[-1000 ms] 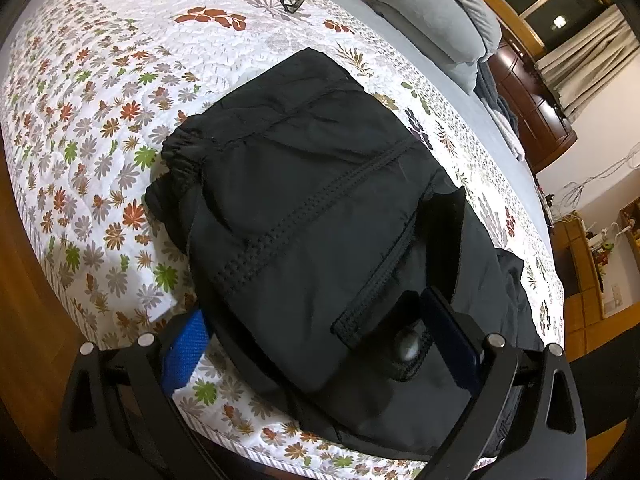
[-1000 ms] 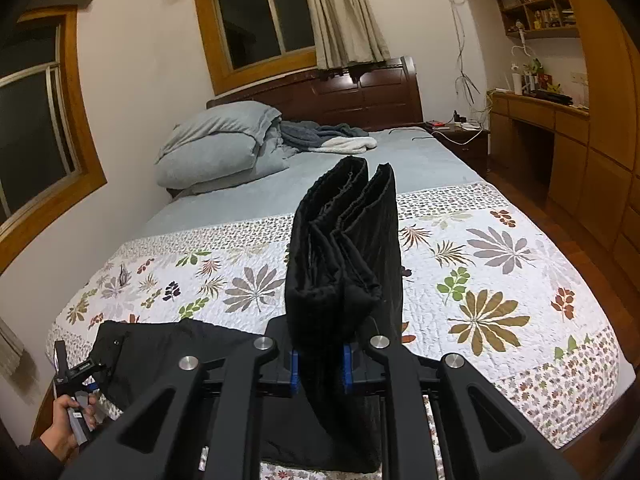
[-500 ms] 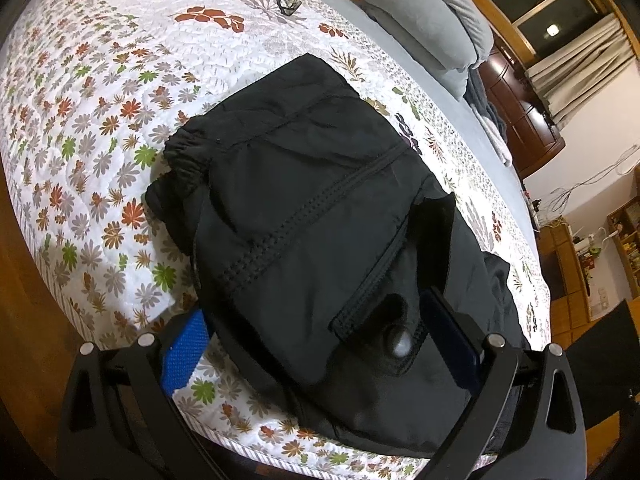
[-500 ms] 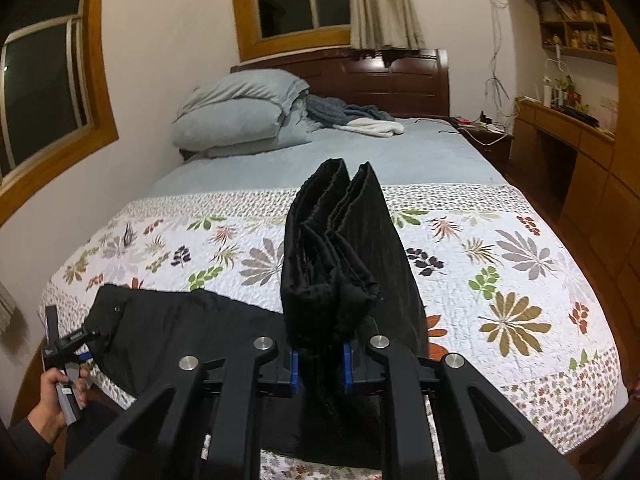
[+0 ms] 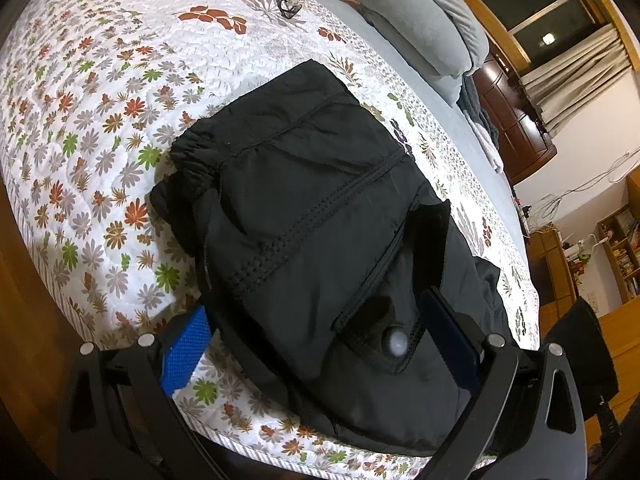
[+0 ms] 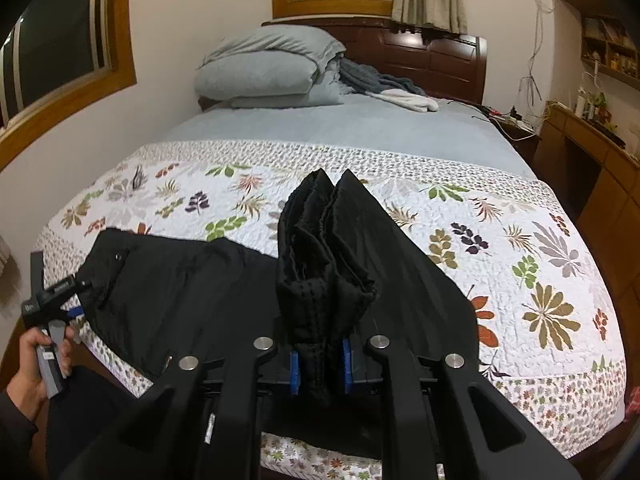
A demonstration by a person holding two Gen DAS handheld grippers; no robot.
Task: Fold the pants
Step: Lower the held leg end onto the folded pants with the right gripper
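Black pants [image 5: 304, 216] lie on the floral quilt [image 5: 100, 128] near the bed's foot edge, waistband to the far left and a snap pocket close to me. My left gripper [image 5: 316, 332] stands open, its blue pads wide apart on either side of the pocket end. In the right wrist view my right gripper [image 6: 320, 364] is shut on the bunched leg ends of the pants [image 6: 328, 264], which rise as a thick folded wad above the flat part [image 6: 168, 288]. A hand holds the left gripper [image 6: 52, 296] at the bed's left corner.
Grey pillows [image 6: 264, 68] and a blanket are piled at the dark wooden headboard [image 6: 436, 56]. A small dark object [image 5: 290, 4] lies on the quilt farther up. A wooden desk [image 6: 592, 148] and shelves line the right wall, with windows on the left and far walls.
My right gripper has carried the bunched leg ends lower and leftward, over the flat part of the pants, and has rolled somewhat. The left gripper has hardly moved.
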